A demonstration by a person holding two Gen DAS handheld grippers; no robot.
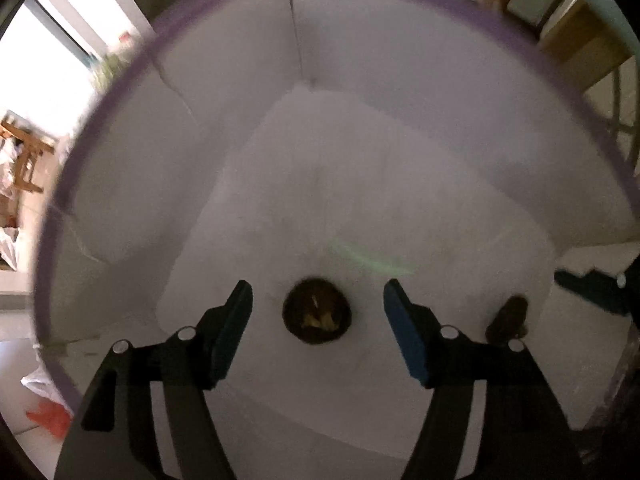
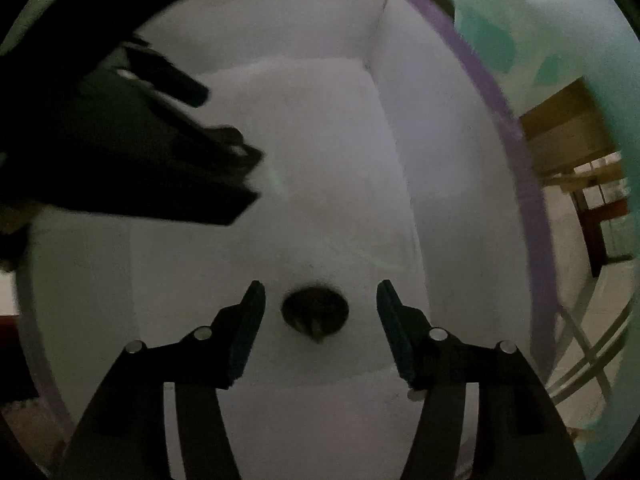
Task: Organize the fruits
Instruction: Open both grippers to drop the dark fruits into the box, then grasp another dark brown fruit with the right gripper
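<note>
Both grippers point down into a white bin with a purple rim [image 1: 132, 68]. In the left wrist view a dark round fruit [image 1: 317, 311] with a yellowish patch lies on the bin floor. My left gripper [image 1: 317, 283] is open around it, with gaps on both sides. A second dark fruit [image 1: 507, 319] lies to its right, near a finger of the other gripper [image 1: 592, 288]. In the right wrist view a dark fruit [image 2: 315, 312] with a small stem rests between the fingers of my open right gripper [image 2: 321, 283], untouched by them. The left gripper [image 2: 160, 152] shows dark at upper left.
The bin's white walls [image 2: 440, 140] rise on all sides close around both grippers. Outside the rim are a bright window [image 1: 48, 60], wooden furniture [image 1: 24, 160], an orange bag [image 1: 50, 416] on the floor and teal cloth [image 2: 540, 20].
</note>
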